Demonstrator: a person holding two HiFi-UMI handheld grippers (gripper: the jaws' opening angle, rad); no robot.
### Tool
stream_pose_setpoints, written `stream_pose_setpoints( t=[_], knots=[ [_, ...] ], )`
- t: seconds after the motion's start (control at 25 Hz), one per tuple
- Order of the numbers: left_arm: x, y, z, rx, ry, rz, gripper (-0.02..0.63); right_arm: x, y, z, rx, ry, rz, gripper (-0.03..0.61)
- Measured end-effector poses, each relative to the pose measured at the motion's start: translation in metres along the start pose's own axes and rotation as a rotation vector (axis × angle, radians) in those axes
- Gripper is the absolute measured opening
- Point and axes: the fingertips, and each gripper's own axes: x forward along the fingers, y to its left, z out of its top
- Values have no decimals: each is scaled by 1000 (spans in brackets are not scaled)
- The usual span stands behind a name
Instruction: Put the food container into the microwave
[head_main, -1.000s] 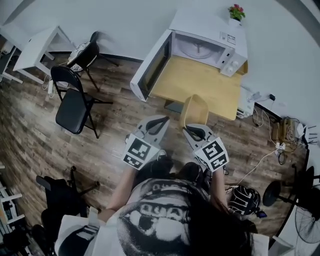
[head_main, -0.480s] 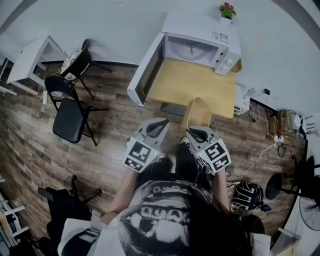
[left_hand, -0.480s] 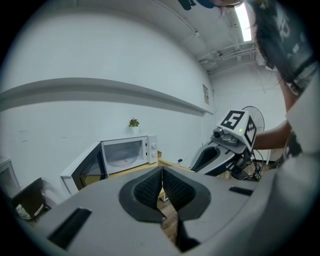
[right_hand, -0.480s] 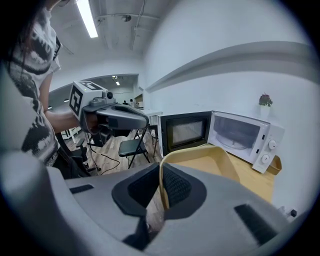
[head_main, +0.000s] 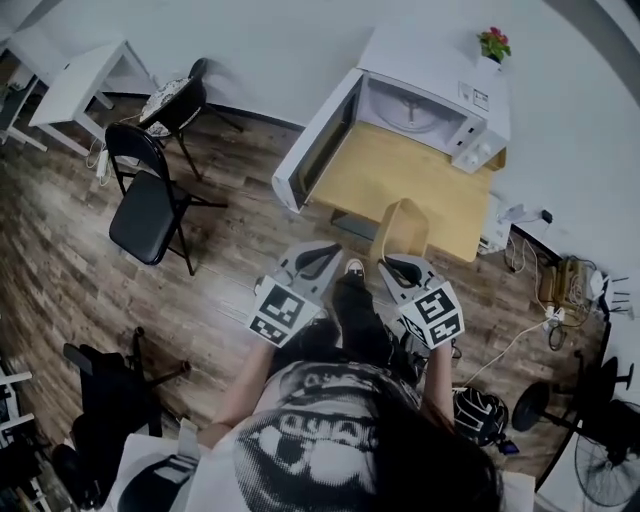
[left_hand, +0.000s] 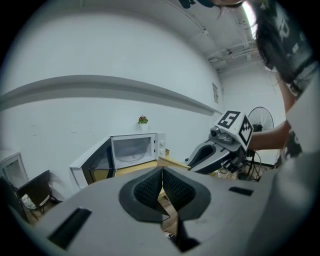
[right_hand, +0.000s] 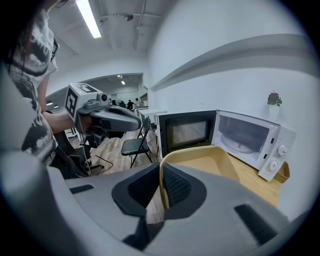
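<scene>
Head view shows the right gripper pinching the near wall of the food container, held up at the near edge of the table. The left gripper is closed on nothing. The microwave stands open at the table's far end. The carrying step seems under way; next, the container should go forward and in through the open door.

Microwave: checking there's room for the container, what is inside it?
Inside the open microwave only the round turntable shows; corners behind its front frame are hidden.
</scene>
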Motion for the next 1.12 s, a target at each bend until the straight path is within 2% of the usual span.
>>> stream_pose_setpoints(
  t=[0.24, 0.68, 1.12],
  knots=[
    [30, 23, 11, -3, 8, 22, 2, 19, -38, 9, -9, -1, 30, 28],
    [135, 66, 51, 22, 20, 37, 2, 54, -156, 20, -45, 28, 68, 28],
    [181, 98, 54, 13, 74, 99, 2, 109, -236, 20, -151, 101, 135, 28]
  ],
)
